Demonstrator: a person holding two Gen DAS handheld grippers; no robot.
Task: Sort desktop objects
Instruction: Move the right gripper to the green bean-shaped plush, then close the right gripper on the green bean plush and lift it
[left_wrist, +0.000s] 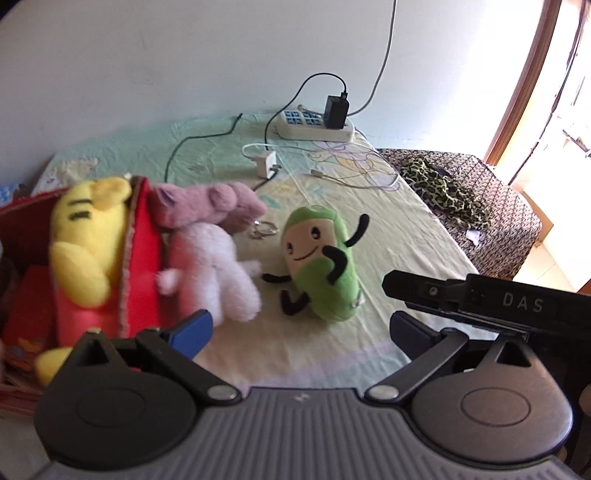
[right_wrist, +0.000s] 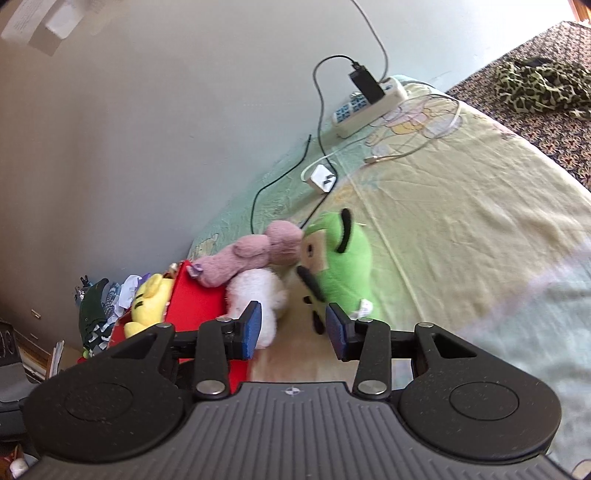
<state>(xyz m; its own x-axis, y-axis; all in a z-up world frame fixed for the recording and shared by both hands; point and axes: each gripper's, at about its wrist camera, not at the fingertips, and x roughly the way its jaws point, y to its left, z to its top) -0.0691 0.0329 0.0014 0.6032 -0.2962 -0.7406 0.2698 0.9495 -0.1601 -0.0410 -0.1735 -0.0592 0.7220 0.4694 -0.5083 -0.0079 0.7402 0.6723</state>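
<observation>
A table (left_wrist: 369, 229) spread with a pale green and yellow printed cloth is seen against a plain light wall (left_wrist: 147, 55), with a patterned brown cover (left_wrist: 498, 206) and a camouflage cloth (left_wrist: 439, 184) lying at 2 o'clock in the left wrist view. A red box (left_wrist: 142, 251) is set at 9 o'clock, and a yellow plush (left_wrist: 88, 236) is held inside it. A pink plush (left_wrist: 207, 203) is draped over the box's edge, and a white plush (left_wrist: 218, 269) is leaned against the box's outer wall beneath it. A green plush (left_wrist: 317, 254) with a smiling face and black limbs is stood on the cloth just beside the white one, near the centre. At 12 o'clock a white power strip (left_wrist: 314, 127) with a black adapter (left_wrist: 336, 110) plugged in is placed by the wall, and a small white charger (left_wrist: 266, 162) with loose cables is laid nearer. The left gripper (left_wrist: 299, 328) is held with its jaws wide apart and empty. The right gripper (right_wrist: 293, 328), lettered "DAS" on its side, is held with jaws parted around nothing, in front of the white and green plushes.
</observation>
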